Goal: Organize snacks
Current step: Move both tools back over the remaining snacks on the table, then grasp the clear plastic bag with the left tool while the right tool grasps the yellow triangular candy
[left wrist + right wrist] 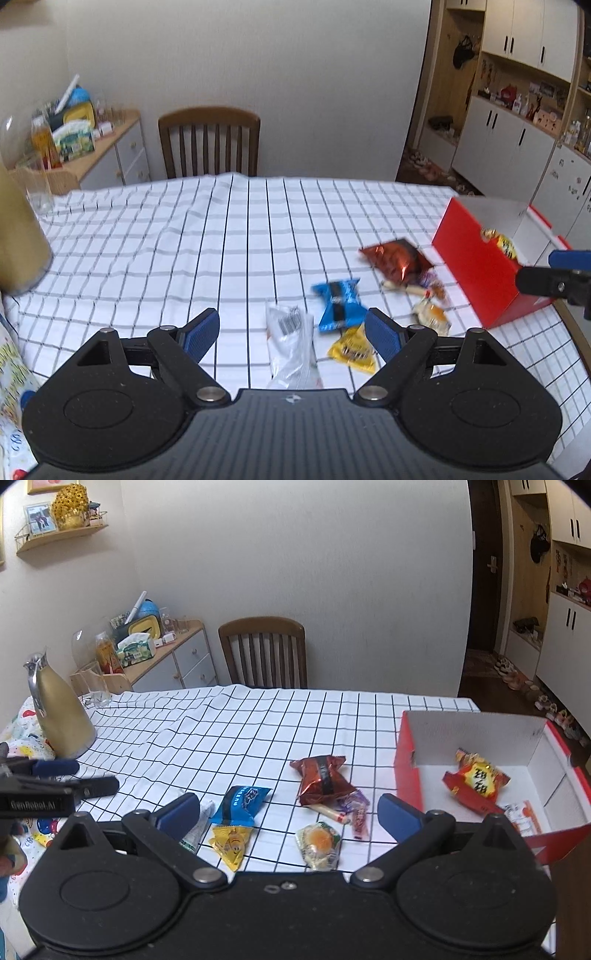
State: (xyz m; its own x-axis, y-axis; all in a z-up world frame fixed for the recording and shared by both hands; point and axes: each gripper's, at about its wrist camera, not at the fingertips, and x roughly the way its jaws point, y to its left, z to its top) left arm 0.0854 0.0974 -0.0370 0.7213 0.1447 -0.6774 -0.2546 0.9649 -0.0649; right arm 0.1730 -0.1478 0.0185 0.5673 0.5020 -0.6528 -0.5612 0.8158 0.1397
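Right wrist view, right gripper (288,814) jaws wide, empty, above loose snack packets (320,781); left gripper (291,334) likewise wide, empty; red box (406,768) holding one packet.

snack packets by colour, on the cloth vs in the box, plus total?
On the checked tablecloth:
Blue foil packet: 1
Yellow triangular packet: 1
Dark red foil packet: 1
Clear packet with an orange centre: 1
Clear white barcode wrapper: 1
Thin stick snacks: a small cluster, number unclear
In the red cardboard box:
Red and yellow packet: 1
White and orange packet: 1
Total: 7 packets, sticks aside.
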